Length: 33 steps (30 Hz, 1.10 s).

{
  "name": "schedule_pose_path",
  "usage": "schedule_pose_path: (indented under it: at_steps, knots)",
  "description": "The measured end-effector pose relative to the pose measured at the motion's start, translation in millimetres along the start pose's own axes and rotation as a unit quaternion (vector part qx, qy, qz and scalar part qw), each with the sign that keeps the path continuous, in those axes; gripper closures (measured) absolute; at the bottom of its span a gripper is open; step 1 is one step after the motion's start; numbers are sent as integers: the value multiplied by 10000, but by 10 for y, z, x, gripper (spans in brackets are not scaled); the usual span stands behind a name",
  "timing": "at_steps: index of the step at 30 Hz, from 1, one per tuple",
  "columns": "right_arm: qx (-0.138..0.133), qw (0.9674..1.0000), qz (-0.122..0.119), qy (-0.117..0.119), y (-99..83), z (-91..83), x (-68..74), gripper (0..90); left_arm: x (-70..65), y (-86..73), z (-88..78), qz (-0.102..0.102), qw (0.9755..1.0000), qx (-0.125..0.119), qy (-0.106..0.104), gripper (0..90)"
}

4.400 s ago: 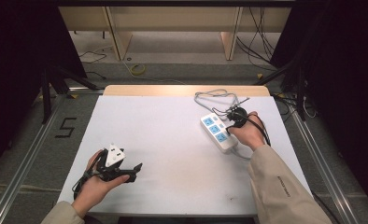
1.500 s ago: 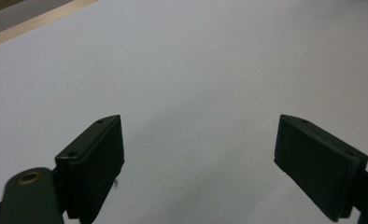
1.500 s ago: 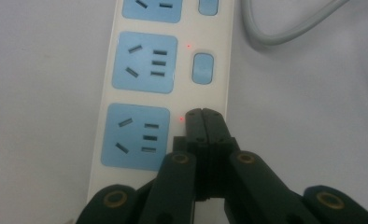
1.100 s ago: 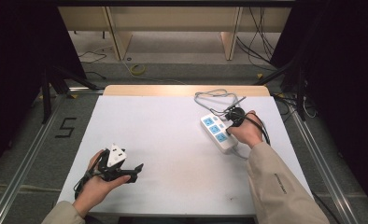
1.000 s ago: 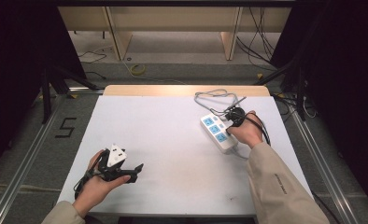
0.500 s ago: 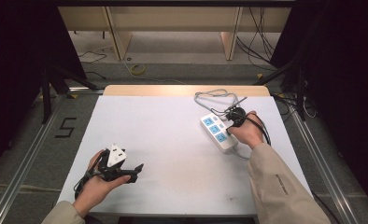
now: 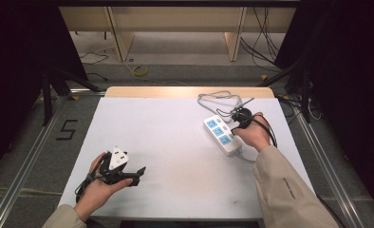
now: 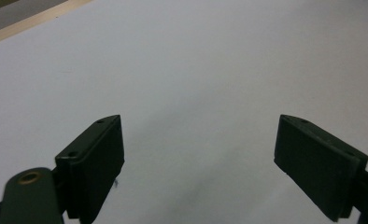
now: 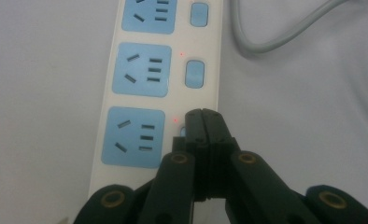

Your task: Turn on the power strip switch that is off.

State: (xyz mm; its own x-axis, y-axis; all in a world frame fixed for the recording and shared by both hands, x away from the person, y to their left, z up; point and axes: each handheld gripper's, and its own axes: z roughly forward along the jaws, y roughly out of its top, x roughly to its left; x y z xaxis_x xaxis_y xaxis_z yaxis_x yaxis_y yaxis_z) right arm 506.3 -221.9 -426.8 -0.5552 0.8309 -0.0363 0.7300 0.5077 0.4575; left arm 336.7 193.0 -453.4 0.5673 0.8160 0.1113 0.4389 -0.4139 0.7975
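A white power strip (image 7: 221, 134) with three blue sockets lies at the right of the white table, and its grey cable (image 7: 217, 99) loops behind it. In the right gripper view the strip (image 9: 140, 79) runs up the frame, with small red lights beside its blue switches (image 9: 195, 73). My right gripper (image 9: 202, 122) is shut, its tips pressed down on the nearest switch, which they hide. From above, that gripper (image 7: 233, 129) sits at the strip's right side. My left gripper (image 7: 138, 174) rests low at the table's front left, open, with bare table between its jaws (image 8: 198, 154).
The white table (image 7: 175, 142) has a wooden strip along its far edge. Beyond it stand shelving legs and loose cables on the floor (image 7: 140, 71). A metal rail (image 7: 28, 156) runs along the table's left side, next to a floor mark "5".
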Motion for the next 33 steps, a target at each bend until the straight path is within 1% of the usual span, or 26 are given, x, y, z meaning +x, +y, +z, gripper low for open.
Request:
schedule_pose_path:
  at_steps: [10,18,25,33]
  knots:
    - [-169,9999,-13,32,-58,-52,-3,860,0,-1,-1,-4,10000,1,-3,156]
    - [-354,9993,9,80,-115,-102,9,796,0,-2,0,-6,10000,8,-1,156]
    - [-485,9988,26,91,-137,-156,24,760,0,-3,0,-11,10000,9,-2,156]
    - [-541,9983,44,211,-194,-201,65,706,1,-3,0,-16,10000,12,4,156]
